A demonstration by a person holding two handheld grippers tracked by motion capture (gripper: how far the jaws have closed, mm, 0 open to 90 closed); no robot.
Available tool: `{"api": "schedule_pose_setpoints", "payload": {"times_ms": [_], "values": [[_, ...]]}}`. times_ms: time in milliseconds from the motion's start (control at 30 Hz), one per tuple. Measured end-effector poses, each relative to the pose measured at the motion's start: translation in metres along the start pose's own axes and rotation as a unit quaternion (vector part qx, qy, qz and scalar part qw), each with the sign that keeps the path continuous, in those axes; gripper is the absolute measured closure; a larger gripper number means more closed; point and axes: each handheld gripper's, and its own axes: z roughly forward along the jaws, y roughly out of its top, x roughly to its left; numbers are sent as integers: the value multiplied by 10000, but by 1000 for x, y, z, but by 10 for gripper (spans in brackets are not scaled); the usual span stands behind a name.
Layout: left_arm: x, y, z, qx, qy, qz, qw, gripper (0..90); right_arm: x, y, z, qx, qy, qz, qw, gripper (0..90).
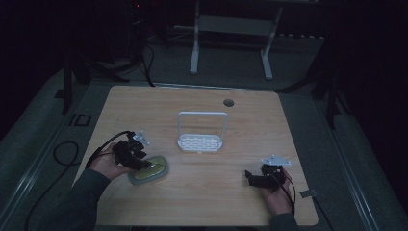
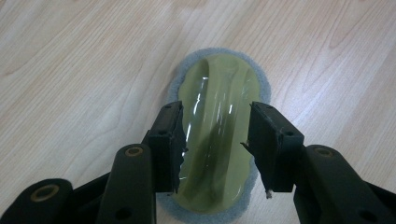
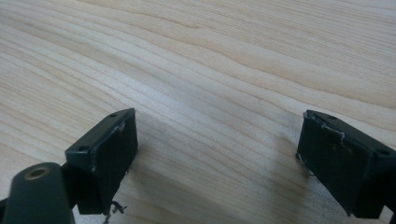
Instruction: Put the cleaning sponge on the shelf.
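A scrubber (image 1: 150,168) with a glossy yellow-green plastic top and a grey pad underneath lies flat on the wooden table (image 1: 202,202) at the front left. My left gripper (image 2: 215,140) reaches over it from the left. Its two pads (image 2: 170,140) sit against the two long sides of the scrubber's green top (image 2: 215,107), which fills the gap between them. My right gripper (image 3: 217,149) rests low over bare wood at the front right, held in a hand (image 1: 276,199). It stands wide open with nothing between its pads.
A white wire rack (image 1: 201,134) with a tall loop handle stands in the middle of the table. A round cable hole (image 1: 228,102) sits near the far edge. A black cable (image 1: 65,154) trails off the left side. White frame legs (image 1: 195,48) stand on the floor beyond.
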Motion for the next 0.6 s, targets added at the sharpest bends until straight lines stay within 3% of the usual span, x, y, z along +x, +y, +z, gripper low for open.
{"api": "schedule_pose_setpoints", "payload": {"times_ms": [600], "values": [[4,17,1,567,15,313,9979,573,0,0,0,0,-1,4,10000,118]]}}
